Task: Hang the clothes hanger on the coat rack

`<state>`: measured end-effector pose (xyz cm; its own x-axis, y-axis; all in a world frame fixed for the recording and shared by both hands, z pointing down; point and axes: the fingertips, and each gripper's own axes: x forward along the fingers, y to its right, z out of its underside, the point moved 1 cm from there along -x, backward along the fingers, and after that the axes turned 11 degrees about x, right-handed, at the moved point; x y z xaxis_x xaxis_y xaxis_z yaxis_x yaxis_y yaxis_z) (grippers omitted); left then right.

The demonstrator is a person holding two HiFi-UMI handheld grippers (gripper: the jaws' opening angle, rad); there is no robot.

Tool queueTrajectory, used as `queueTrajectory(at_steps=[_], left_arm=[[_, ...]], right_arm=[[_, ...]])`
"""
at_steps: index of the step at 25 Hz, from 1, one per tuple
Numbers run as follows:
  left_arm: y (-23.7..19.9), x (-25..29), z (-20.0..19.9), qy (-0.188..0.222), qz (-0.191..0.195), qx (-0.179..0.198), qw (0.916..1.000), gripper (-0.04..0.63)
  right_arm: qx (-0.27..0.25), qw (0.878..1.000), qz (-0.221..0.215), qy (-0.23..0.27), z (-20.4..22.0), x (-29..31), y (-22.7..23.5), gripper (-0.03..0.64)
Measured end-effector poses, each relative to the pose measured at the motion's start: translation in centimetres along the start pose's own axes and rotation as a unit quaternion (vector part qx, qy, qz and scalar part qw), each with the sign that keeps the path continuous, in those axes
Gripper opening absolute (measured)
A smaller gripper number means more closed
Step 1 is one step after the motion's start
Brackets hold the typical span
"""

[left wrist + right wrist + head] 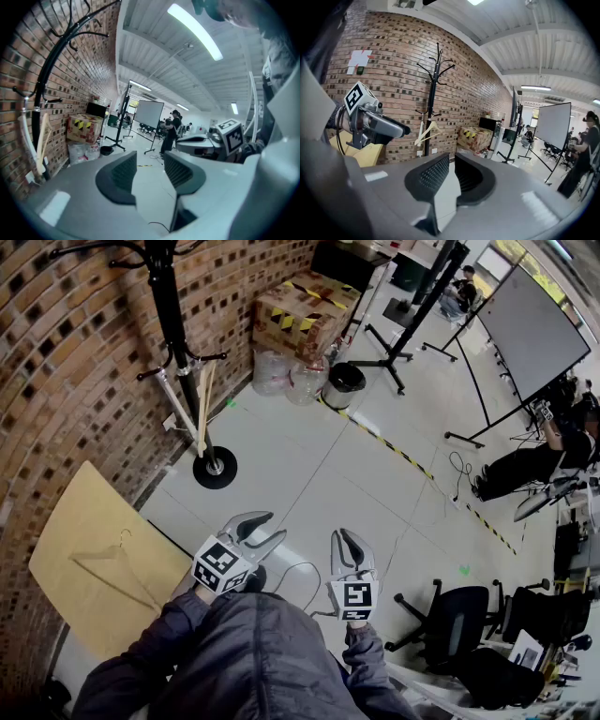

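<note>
One clothes hanger (111,568) flat on tan surface (66,521), long axis diagonal, hook up-frame — head view only; left tool (274,526) spread wide, right tool (345,533) barely apart — both empty.

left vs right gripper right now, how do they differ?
Jaws: the left gripper stands wide apart, while the right gripper shows only a thin gap.
Aim: in the head view the left gripper angles toward the right one, and the right gripper points straight ahead.
Place: the left gripper is nearer the tan board holding the clothes hanger. The right gripper is over the floor.
Shared: both are empty.
</note>
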<state>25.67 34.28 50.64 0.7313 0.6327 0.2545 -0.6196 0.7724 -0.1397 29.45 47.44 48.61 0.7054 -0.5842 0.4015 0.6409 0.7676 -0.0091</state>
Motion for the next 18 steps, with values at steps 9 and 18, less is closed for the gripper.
queueTrajectory(at_steps=[9,18], left_arm=[[-5.5,-9.3,1.6,-0.004,-0.093,-0.011,0.9956,0.176],[-10.7,-24.8,7.0,0.0,-0.234,-0.079,0.9692,0.178]], right_arm=[[-0.052,0.993,-0.107,-0.007,-2.1,6.5,-10.3,0.052],[-0.131,0.952,-0.274,-0.031,-3.4,13.1,-29.3,0.064]])
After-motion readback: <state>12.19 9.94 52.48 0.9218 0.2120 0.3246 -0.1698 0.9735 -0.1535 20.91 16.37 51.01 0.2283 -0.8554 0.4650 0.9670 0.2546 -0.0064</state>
